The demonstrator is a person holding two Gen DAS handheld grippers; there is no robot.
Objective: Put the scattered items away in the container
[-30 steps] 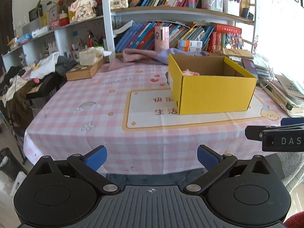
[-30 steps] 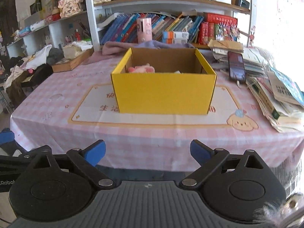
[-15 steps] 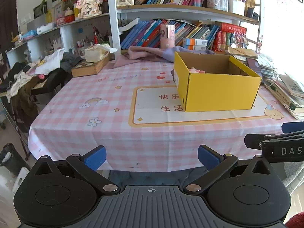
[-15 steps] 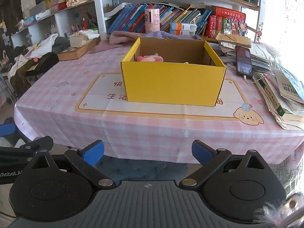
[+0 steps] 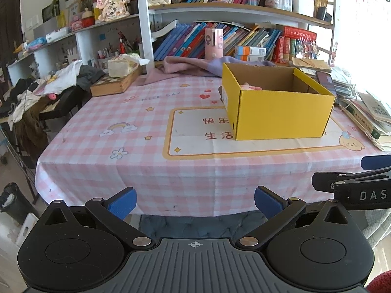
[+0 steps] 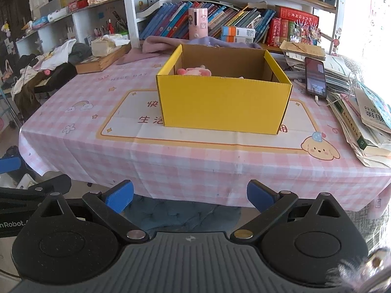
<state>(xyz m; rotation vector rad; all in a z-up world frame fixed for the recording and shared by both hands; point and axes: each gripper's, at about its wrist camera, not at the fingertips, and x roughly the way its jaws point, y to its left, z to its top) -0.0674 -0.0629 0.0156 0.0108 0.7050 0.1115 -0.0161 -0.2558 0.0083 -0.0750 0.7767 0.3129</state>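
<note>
A yellow cardboard box [image 5: 281, 114] [image 6: 223, 106] stands on the pink checked tablecloth [image 5: 136, 131] [image 6: 185, 156], right of centre. A pink plush toy [image 6: 194, 71] [image 5: 250, 87] lies inside it at the back left. My left gripper [image 5: 195, 201] is open and empty, held off the table's near edge. My right gripper [image 6: 190, 195] is open and empty too, also in front of the near edge, facing the box. The right gripper's side [image 5: 352, 185] shows at the right of the left wrist view.
Stacked books and papers [image 6: 366, 122] and a phone [image 6: 315, 77] lie on the table's right side. A wooden box with tissues [image 5: 117, 80] and a pink-purple cloth [image 5: 190, 66] sit at the back. Bookshelves [image 5: 232, 36] stand behind. Clothes [image 5: 36, 92] pile at the left.
Both grippers have drawn back from the table and risen a little. The box looks smaller and farther, and more of the tablecloth's near edge shows.
</note>
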